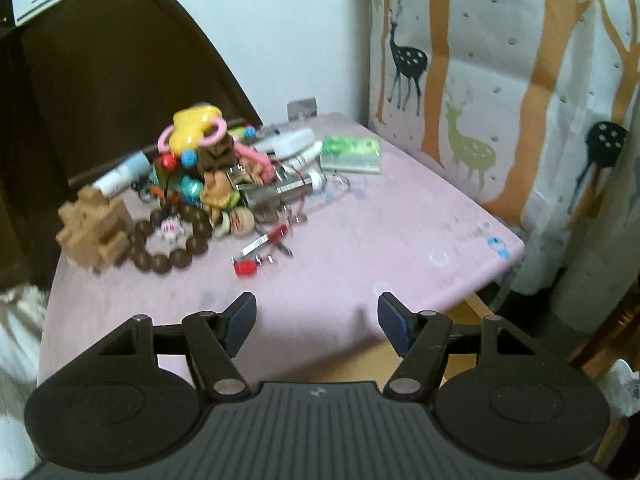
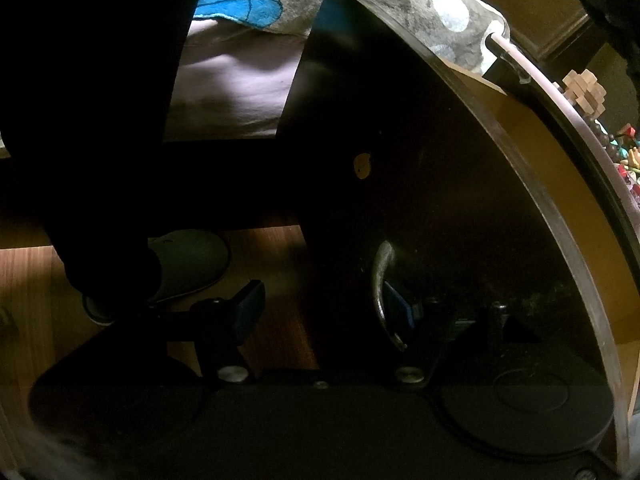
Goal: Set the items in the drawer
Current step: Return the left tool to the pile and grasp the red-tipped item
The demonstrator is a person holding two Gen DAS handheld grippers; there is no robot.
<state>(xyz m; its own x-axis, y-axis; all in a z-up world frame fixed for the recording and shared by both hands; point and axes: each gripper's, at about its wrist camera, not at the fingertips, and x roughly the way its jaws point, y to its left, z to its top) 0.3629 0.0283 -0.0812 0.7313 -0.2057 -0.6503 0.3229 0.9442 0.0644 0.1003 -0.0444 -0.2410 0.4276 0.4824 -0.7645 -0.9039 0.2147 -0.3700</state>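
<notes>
Right gripper [image 2: 320, 312] at drawer handle [image 2: 382, 292] (left view: toy pile [image 1: 200, 184]).

No text, brand, number or sign can be read in either view: the green packet [image 1: 351, 154] on the table [image 1: 400, 240], far ahead of the left jaws, carries print too blurred to make out.

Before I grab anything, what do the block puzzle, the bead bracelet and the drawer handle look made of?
Block puzzle: pale unfinished wood, matte, notched pieces. Bead bracelet: dark brown round beads with a slight sheen, probably polished wood. Drawer handle: curved metal, dull silvery glints.
</notes>
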